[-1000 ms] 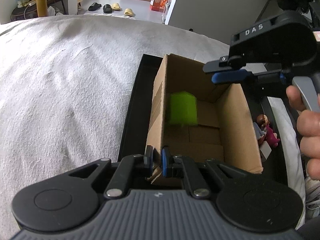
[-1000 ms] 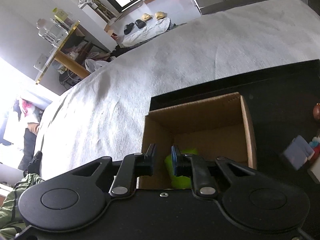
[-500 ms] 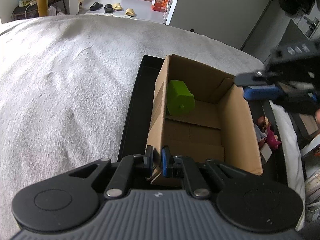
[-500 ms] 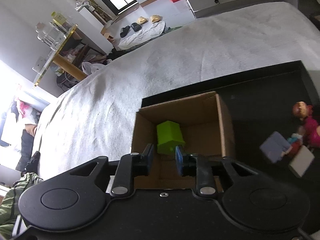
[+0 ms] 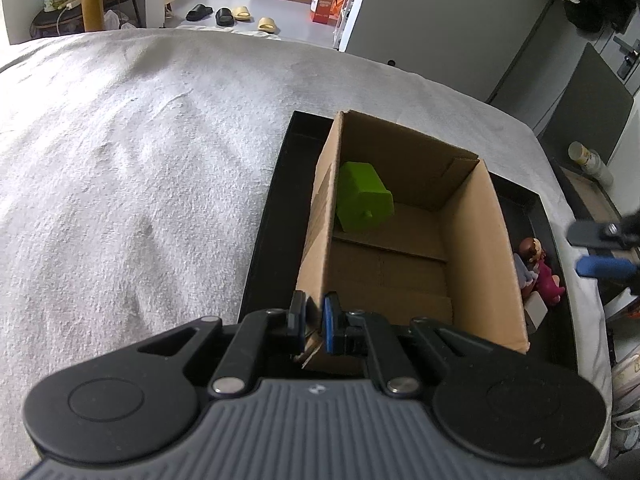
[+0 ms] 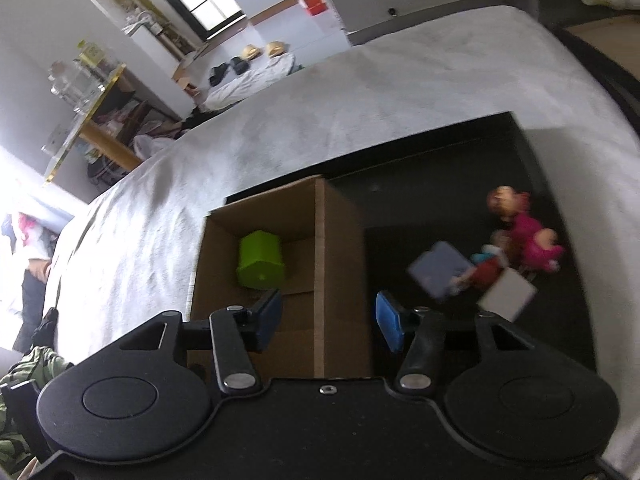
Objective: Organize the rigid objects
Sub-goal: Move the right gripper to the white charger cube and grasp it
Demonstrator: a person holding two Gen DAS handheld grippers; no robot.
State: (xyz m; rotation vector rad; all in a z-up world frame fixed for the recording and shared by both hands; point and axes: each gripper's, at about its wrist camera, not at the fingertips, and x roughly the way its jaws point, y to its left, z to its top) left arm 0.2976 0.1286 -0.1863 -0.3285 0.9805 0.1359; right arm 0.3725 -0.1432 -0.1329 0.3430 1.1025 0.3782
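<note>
Still, the left hand-held gripper (image 5: 314,322) is pinching the cardboard box (image 5: 472,240) wall; the right hand-held gripper (image 6: 328,320), empty, jaws opening, is risking knocking the figurines (image 6: 520,236).

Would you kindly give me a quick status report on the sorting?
Left claw shut on cardboard box wall. Right claw empty, jaws opening. Green block inside box. Figurines still on black tray.

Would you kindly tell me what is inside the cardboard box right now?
Inside the cardboard box lies one green block, resting against the far left corner. The rest of the visible floor is bare cardboard. The near end of the floor is hidden behind the left gripper.
</note>
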